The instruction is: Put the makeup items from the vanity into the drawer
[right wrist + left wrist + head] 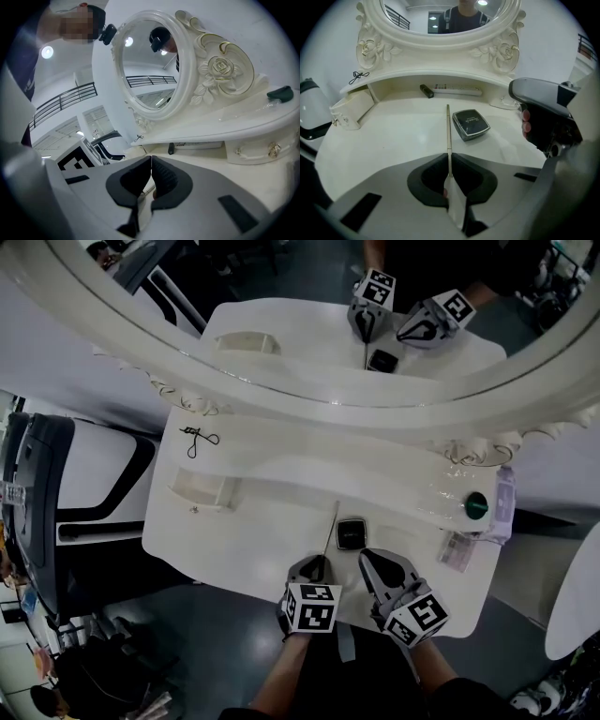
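Observation:
My left gripper (320, 568) (449, 174) is shut on the near end of a thin pale makeup stick (332, 526) (448, 133), which points away across the white vanity top (244, 540). A black square compact (350, 533) (471, 124) lies just right of the stick. Beside it, my right gripper (373, 563) (152, 169) is shut with nothing between its pads, tilted towards the mirror. A small curved drawer (200, 489) (349, 110) stands pulled out at the left. Under the shelf lie a black tube (426, 91) (171, 148) and a long white item (457, 89).
An oval mirror (309, 334) with a carved frame rises behind the shelf. On the shelf are a black wire tool (199, 439), a green-capped clear bottle (476, 504) and a pale packet (457, 551). A shut drawer with a gold handle (255, 150) is at the right. A dark chair (47, 502) stands left.

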`<act>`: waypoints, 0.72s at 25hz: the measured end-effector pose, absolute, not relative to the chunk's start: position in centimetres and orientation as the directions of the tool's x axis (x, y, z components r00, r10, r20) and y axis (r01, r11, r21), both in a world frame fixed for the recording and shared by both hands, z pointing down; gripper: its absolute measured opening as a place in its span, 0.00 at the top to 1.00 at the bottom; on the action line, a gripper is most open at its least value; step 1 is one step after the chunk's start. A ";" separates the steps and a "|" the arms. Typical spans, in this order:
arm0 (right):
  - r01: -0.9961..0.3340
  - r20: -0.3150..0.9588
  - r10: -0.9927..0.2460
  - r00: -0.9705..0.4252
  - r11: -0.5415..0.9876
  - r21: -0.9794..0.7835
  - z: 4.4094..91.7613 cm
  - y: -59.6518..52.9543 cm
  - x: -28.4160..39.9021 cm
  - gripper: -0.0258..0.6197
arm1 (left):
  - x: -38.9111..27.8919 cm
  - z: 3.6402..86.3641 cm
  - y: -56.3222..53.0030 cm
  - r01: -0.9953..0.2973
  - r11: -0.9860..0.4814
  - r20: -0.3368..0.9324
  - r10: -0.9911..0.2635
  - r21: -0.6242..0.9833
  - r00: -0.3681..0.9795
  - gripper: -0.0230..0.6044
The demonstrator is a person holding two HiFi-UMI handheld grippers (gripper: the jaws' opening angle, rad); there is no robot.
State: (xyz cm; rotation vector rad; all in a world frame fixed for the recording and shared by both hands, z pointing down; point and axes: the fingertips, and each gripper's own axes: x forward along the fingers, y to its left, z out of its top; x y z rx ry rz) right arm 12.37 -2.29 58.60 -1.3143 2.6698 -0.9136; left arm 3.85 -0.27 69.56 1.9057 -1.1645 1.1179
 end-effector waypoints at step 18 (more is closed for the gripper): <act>-0.720 0.198 -0.741 -0.641 0.493 -0.489 54.5 -1.1 12.1 0.92 | 2.7 64.2 -0.2 -0.919 -0.380 0.838 -0.464 0.103 0.286 0.91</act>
